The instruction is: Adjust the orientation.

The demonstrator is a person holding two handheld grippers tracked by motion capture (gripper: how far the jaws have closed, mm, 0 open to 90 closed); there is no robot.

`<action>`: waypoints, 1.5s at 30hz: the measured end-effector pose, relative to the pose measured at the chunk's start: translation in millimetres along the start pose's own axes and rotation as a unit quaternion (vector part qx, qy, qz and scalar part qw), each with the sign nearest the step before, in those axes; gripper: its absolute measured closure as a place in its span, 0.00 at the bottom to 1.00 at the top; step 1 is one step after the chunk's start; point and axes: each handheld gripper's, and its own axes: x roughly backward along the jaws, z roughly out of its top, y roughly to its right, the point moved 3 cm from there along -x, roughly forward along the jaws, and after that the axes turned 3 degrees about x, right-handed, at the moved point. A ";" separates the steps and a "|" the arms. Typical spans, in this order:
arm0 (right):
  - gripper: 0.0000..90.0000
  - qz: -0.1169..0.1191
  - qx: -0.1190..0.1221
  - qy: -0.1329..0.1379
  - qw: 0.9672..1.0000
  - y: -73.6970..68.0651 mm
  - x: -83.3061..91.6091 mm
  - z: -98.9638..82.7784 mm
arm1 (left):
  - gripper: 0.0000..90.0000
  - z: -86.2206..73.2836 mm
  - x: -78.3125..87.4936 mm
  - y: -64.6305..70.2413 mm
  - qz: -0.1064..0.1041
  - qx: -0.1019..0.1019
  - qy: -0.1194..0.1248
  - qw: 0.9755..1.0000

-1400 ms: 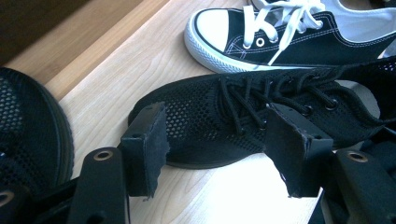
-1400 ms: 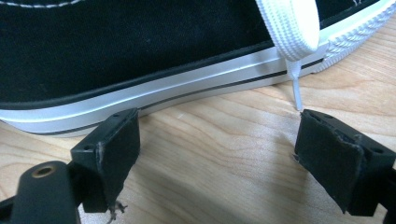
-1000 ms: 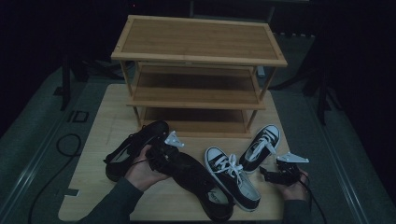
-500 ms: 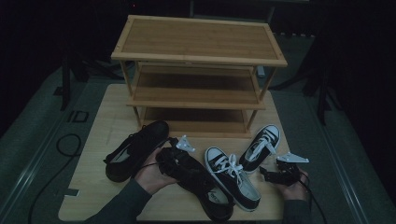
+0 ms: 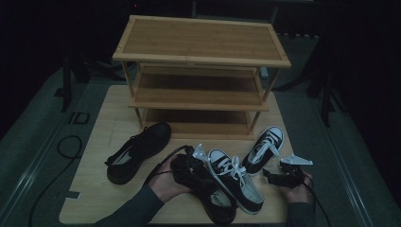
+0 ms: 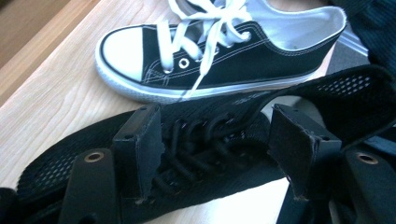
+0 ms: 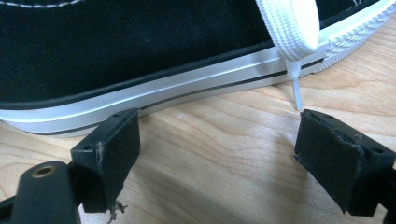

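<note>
A black mesh shoe [image 5: 210, 196] lies at the front centre of the table, and my left gripper [image 5: 196, 161] is over it. In the left gripper view its open jaws straddle the black shoe's [image 6: 196, 154] laces, my left gripper [image 6: 217, 149] being low on them. Beside it lies a black-and-white sneaker [image 5: 236, 182] with white laces [image 6: 205, 51]. A second sneaker [image 5: 265, 149] points toward the rack. Another black shoe [image 5: 137, 151] rests at the left. My right gripper [image 5: 270, 176] stands open just above the wood, its gap [image 7: 224, 154] bare, facing a sneaker's white sole [image 7: 154, 88].
A three-tier bamboo shoe rack [image 5: 201, 71] stands at the back of the wooden table [image 5: 94, 189], with its shelves bare. A black cable [image 5: 71, 146] loops off the table's left edge. Dark floor surrounds the table.
My left hand and gripper have moved right, away from the left black shoe and onto the centre black shoe. The right gripper has stayed put.
</note>
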 end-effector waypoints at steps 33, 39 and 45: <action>0.15 0.000 0.000 0.000 1.000 0.0 0.0 0.0 | 0.88 -29.6 -1.5 0.7 -0.014 0.067 -0.027 0.997; 0.15 0.000 0.000 0.000 1.000 0.0 0.0 0.0 | 0.95 -32.1 5.1 -5.3 0.005 0.054 -0.029 0.998; 0.15 0.000 0.000 0.000 1.000 0.0 0.0 0.0 | 0.95 -37.9 20.3 -24.9 0.046 0.055 -0.028 0.997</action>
